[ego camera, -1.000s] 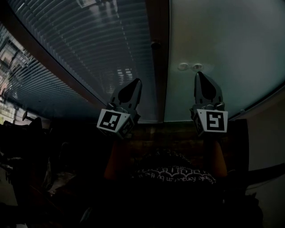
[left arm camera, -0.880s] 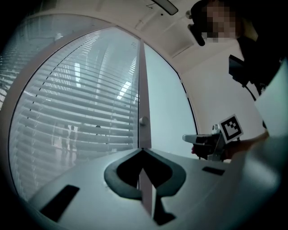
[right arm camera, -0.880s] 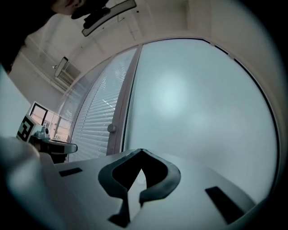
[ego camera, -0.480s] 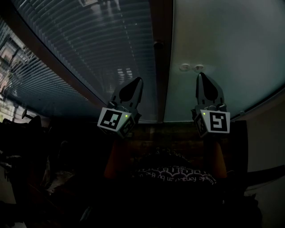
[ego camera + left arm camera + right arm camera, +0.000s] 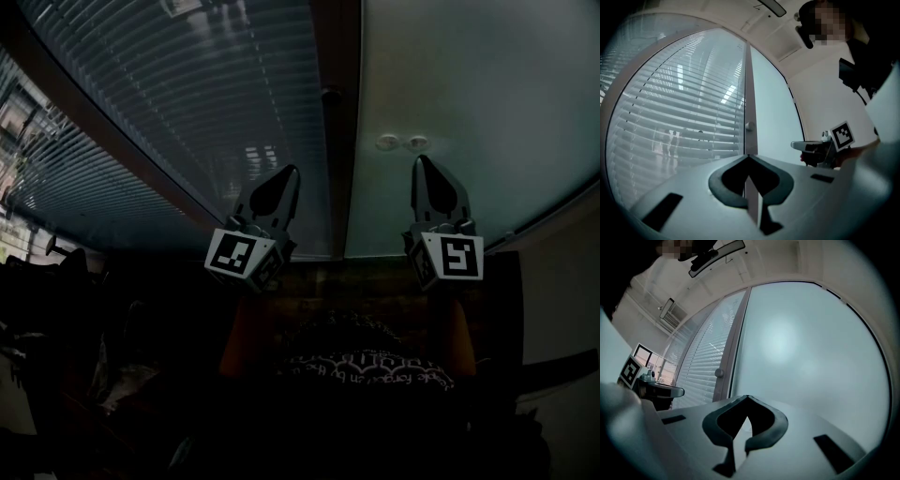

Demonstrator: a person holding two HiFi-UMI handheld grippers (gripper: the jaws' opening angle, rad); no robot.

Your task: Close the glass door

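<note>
A frosted glass panel fills the right half of the head view, with two small round fittings on it. A brown frame post with a round knob separates it from glass with slatted blinds. My left gripper is shut and empty, pointing at the blinds just left of the post. My right gripper is shut and empty, its tips just under the fittings; contact with the glass cannot be told. The knob shows ahead of the left jaws, and the knob lies left of the right jaws.
Dark furniture sits low at the left under a bright window. A plain wall stands at the right beyond the frosted panel. The other gripper shows in each gripper view: right gripper, left gripper.
</note>
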